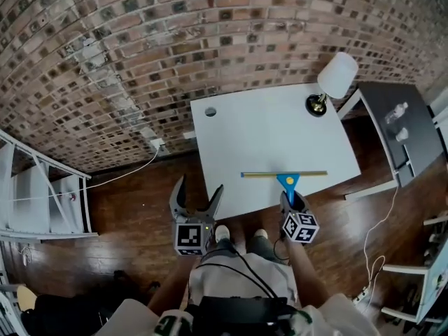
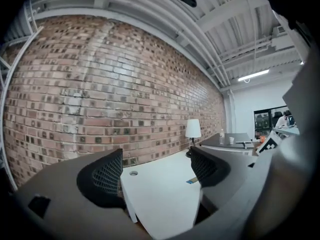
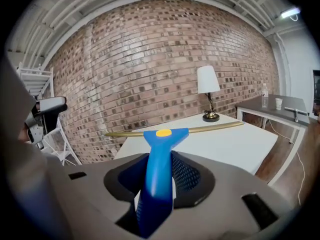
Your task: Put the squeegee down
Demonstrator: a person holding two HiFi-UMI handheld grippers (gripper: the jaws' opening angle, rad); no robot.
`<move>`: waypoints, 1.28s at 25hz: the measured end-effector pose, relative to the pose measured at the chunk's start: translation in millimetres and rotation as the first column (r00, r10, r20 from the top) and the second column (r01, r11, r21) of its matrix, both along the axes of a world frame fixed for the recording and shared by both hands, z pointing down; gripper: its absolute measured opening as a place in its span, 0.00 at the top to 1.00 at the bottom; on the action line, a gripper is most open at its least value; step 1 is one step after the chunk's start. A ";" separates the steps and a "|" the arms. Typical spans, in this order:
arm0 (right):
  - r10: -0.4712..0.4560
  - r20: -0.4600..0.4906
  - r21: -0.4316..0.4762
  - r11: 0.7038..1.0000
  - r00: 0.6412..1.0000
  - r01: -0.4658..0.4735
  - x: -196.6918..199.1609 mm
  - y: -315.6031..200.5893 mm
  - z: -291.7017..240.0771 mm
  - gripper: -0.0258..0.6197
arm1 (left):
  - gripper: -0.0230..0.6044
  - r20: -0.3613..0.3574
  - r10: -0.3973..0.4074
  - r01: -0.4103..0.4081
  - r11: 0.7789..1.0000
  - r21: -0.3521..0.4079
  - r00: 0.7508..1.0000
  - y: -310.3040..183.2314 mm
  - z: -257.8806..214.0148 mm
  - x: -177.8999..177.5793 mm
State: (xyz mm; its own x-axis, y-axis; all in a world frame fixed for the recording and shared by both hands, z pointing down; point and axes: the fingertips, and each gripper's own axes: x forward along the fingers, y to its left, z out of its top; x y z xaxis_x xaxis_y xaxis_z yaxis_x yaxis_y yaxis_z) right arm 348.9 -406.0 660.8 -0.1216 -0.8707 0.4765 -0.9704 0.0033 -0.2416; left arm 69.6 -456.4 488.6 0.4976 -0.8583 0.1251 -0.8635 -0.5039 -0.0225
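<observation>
The squeegee point(image 1: 285, 176) has a blue handle point(image 3: 159, 170) with a yellow dot and a long brass-coloured blade point(image 3: 210, 129). My right gripper point(image 1: 290, 197) is shut on that handle and holds the blade over the near edge of the white table point(image 1: 259, 135). In the right gripper view the blade runs crosswise above the tabletop point(image 3: 235, 146). To the left of the table, over the wooden floor, my left gripper point(image 1: 197, 200) stands open and holds nothing. The left gripper view shows the left gripper point(image 2: 157, 170) with its jaws apart, the table corner point(image 2: 155, 199) between them.
A lamp point(image 1: 332, 81) with a white shade stands at the table's far right corner. A dark side table point(image 1: 399, 128) with a bottle stands to the right. A brick wall point(image 1: 140, 54) runs behind, white shelving point(image 1: 35, 194) stands at the left, and cables point(image 1: 126, 173) lie on the floor.
</observation>
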 end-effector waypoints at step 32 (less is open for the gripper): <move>-0.234 -0.038 -0.322 0.923 0.972 0.209 91.6 -167.5 123.9 0.39 | 0.32 -0.013 -0.196 0.194 0.976 -0.095 0.980 -34.0 18.0 65.9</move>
State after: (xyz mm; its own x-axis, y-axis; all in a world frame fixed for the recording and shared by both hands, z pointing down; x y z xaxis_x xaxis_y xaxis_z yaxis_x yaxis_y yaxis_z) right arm 440.5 -573.5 784.7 -0.2480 -0.6300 0.7359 -0.9687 0.1559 -0.1929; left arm 135.4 -490.4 506.6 0.3252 -0.9244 0.1993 -0.9451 -0.3246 0.0368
